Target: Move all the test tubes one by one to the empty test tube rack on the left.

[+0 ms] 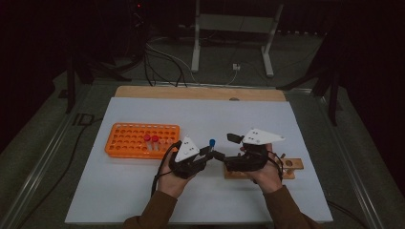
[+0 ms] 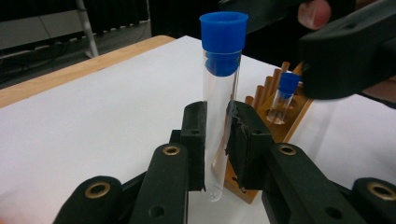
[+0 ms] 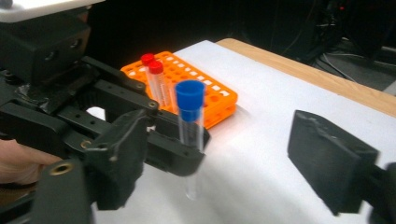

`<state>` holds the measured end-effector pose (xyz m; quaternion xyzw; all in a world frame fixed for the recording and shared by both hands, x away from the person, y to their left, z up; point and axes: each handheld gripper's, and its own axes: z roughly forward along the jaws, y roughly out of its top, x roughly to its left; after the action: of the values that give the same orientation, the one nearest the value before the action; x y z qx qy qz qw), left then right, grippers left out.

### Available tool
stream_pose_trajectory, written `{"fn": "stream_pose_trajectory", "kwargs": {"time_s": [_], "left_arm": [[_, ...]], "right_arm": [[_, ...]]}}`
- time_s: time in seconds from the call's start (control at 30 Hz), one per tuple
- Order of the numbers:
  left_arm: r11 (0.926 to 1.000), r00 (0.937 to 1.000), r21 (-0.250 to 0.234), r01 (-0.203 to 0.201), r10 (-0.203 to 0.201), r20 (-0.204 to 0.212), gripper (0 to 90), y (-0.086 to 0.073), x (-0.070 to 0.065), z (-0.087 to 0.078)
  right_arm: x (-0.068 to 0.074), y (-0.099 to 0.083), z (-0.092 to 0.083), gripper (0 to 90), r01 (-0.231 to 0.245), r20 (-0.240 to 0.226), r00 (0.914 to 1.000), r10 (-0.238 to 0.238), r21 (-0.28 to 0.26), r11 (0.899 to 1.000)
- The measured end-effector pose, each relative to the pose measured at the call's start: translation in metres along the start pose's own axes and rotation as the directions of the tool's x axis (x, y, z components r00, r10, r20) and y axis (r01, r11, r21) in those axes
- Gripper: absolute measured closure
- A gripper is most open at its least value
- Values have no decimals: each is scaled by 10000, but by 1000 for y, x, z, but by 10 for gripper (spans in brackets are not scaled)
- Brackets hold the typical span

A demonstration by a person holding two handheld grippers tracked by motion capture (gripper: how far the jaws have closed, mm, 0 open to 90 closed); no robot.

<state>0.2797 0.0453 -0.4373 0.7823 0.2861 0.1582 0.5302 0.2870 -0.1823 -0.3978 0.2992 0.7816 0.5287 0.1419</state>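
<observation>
The left gripper (image 2: pixel 217 135) holds its fingers closed on the tube (image 2: pixel 219 116), upright above the tabletop (image 2: pixel 93 121), pinched at mid-body below the blue cap (image 2: pixel 223 42). The right gripper (image 3: pixel 219 158) stands open, its fingers well apart on either side of the tube without touching it. The tube looks light, stiff, smooth and probably brittle, so the clear wall below the cap seems the place to grip, gently.

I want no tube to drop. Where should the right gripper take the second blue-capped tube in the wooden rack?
Probably on the clear glass just under the blue cap of the tube, coming from above: it stands upright in the wooden rack, so only its upper part is free.
</observation>
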Motion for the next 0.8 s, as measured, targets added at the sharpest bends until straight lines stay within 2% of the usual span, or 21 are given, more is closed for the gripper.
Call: {"fn": "stream_pose_trajectory", "kwargs": {"time_s": [0.43, 0.63, 0.8], "left_arm": [[9997, 9976, -4, 246, -246, -651, 773, -5, 16, -18], [9987, 9940, -89, 511, -517, -968, 773, -8, 24, -26], [9983, 9917, -131, 561, -572, -1155, 774, -9, 29, -32]], "right_arm": [[-13, -9, -10, 23, -390, 332, 9987, 393, -88, 9992], [-18, -13, -16, 2, -444, 600, 9972, 451, -120, 9989], [-22, -16, -23, 2, -523, 816, 9952, 539, -217, 9984]]}}
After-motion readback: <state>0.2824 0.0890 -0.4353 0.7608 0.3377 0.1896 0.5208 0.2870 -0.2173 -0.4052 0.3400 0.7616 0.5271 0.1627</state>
